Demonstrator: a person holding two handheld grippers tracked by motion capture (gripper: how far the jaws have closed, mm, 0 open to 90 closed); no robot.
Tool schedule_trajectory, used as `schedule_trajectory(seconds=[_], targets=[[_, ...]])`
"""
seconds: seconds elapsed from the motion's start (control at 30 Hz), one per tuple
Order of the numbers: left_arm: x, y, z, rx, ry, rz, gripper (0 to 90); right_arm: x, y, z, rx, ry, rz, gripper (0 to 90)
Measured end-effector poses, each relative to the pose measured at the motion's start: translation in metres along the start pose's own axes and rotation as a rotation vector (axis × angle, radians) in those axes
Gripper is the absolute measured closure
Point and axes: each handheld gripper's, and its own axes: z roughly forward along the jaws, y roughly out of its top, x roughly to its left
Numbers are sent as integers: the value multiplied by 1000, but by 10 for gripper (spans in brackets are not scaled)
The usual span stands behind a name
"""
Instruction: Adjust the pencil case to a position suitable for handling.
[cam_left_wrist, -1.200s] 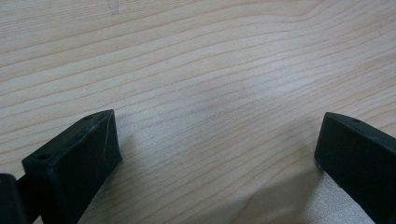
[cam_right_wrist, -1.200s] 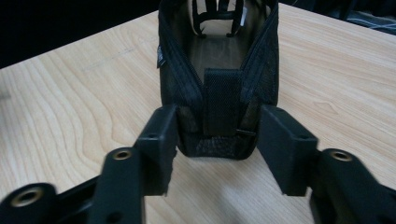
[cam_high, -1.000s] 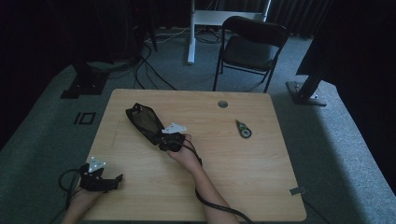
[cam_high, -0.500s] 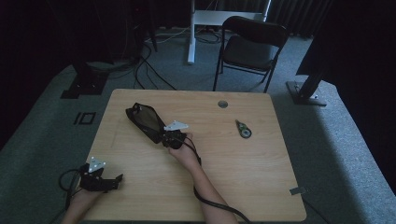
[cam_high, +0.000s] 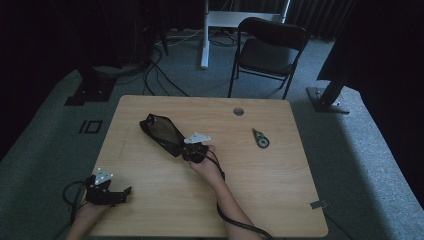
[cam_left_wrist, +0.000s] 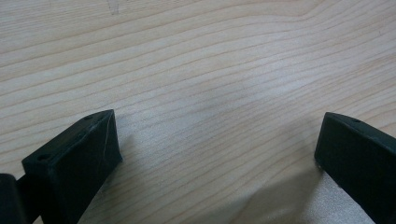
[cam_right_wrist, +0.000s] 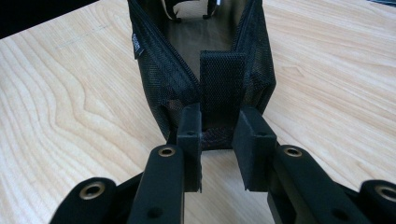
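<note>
I see a black mesh pouch (cam_high: 161, 132) on the wooden table (cam_high: 280, 190), a bit left of the middle of the high view; my right gripper (cam_right_wrist: 217, 135) has its jaws pinched on the pouch's strap tab (cam_right_wrist: 222, 84); the far end of the pouch is cut off at the top of the right gripper view. My left gripper (cam_high: 106, 190) rests at the lower left table edge, jaws wide apart, holding nothing. A small round thing (cam_high: 260, 138) lies to the right, too dim to name.
</note>
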Motion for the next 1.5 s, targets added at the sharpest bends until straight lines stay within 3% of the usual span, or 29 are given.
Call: schedule_trajectory(seconds=[0.4, 0.8, 1.5], targets=[[0, 0, 0, -1, 0, 0, 0, -16, -19, -25, -17, -29, 45, 729], [0, 0, 0, -2, 0, 0, 0, -32, -36, -53, -20, -55, 56, 729], [0, 0, 0, 0, -2, 3, 0, -60, -73, -115, 1, -177, 93, 729]])
